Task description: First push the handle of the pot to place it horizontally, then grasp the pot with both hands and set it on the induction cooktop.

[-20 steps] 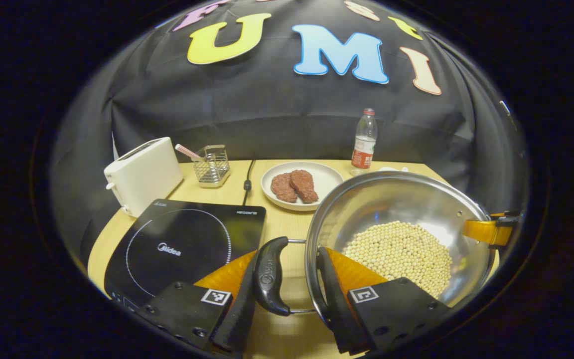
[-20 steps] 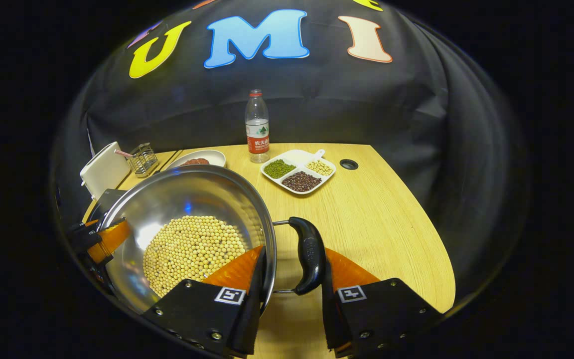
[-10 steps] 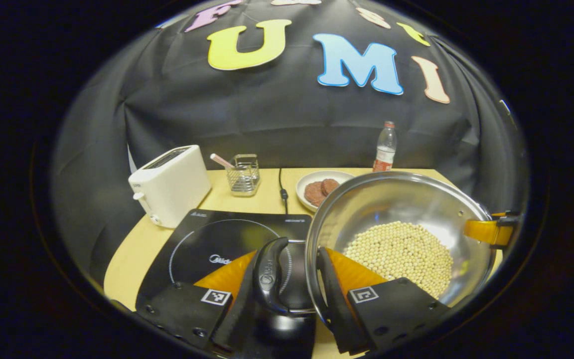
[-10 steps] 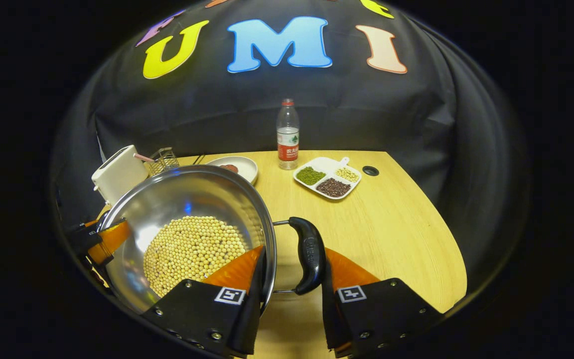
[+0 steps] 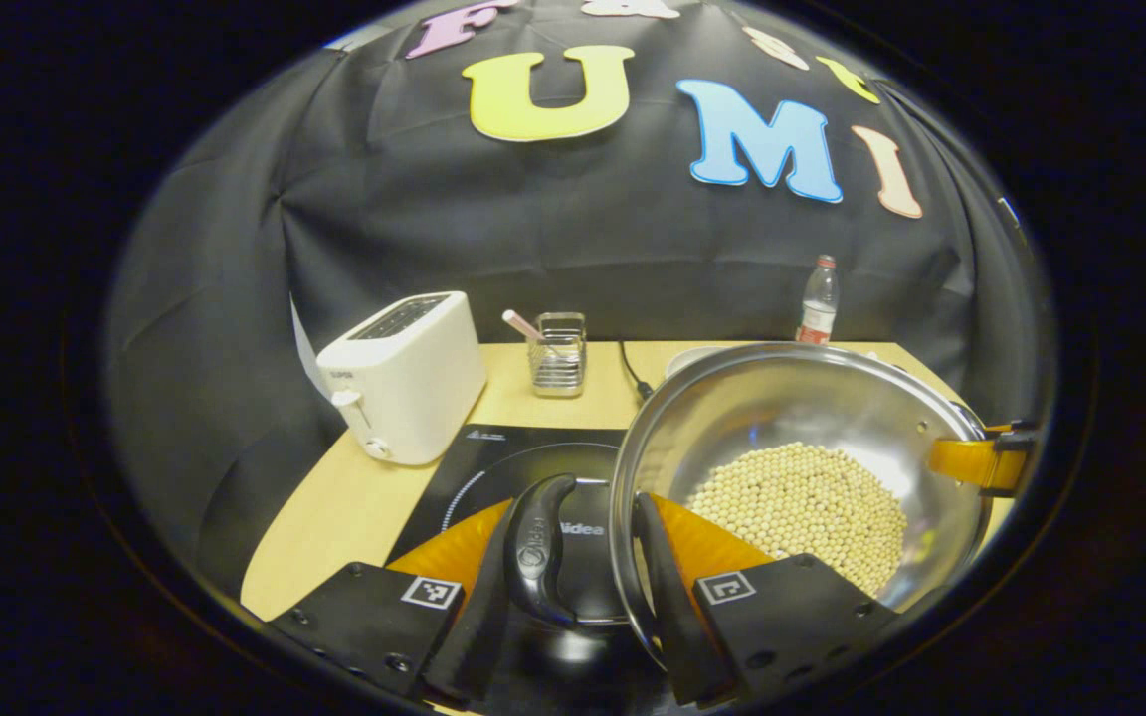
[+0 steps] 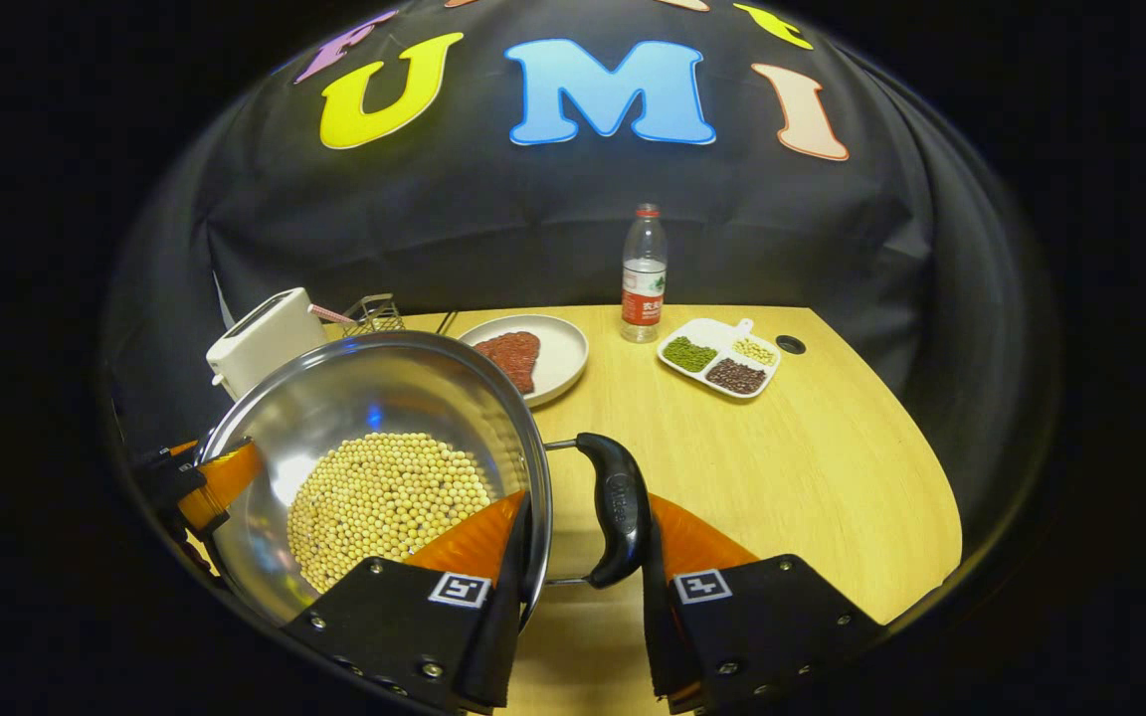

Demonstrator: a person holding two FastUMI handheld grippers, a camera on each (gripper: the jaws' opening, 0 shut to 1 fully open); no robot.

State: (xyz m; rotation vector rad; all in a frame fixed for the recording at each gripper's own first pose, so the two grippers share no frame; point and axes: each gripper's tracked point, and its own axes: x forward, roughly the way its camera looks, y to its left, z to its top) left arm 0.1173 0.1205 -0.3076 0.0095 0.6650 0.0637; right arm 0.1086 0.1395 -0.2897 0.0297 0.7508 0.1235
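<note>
A steel pot (image 5: 792, 408) half full of pale beans (image 5: 802, 497) hangs above the table between both grippers. My left gripper (image 5: 573, 567) is shut on the pot's black left handle (image 5: 533, 557) and rim, one finger outside the handle, the other inside the wall. Under it lies the black induction cooktop (image 5: 493, 467), partly hidden by the pot. My right gripper (image 6: 578, 542) is shut the same way on the right handle (image 6: 618, 507) of the pot (image 6: 374, 398). Each handle lies level. The other gripper's orange finger (image 5: 976, 462) shows at the far rim.
A white toaster (image 5: 404, 373) and a wire basket (image 5: 558, 353) stand behind the cooktop, with a black cable (image 5: 630, 366) beside them. A plate of meat (image 6: 533, 353), a water bottle (image 6: 643, 273) and a divided dish of beans (image 6: 722, 358) sit on the wooden table (image 6: 812, 477).
Both grippers have carried the pot to the left, so it now hangs over the cooktop instead of bare table. Their grip on the handles has not changed.
</note>
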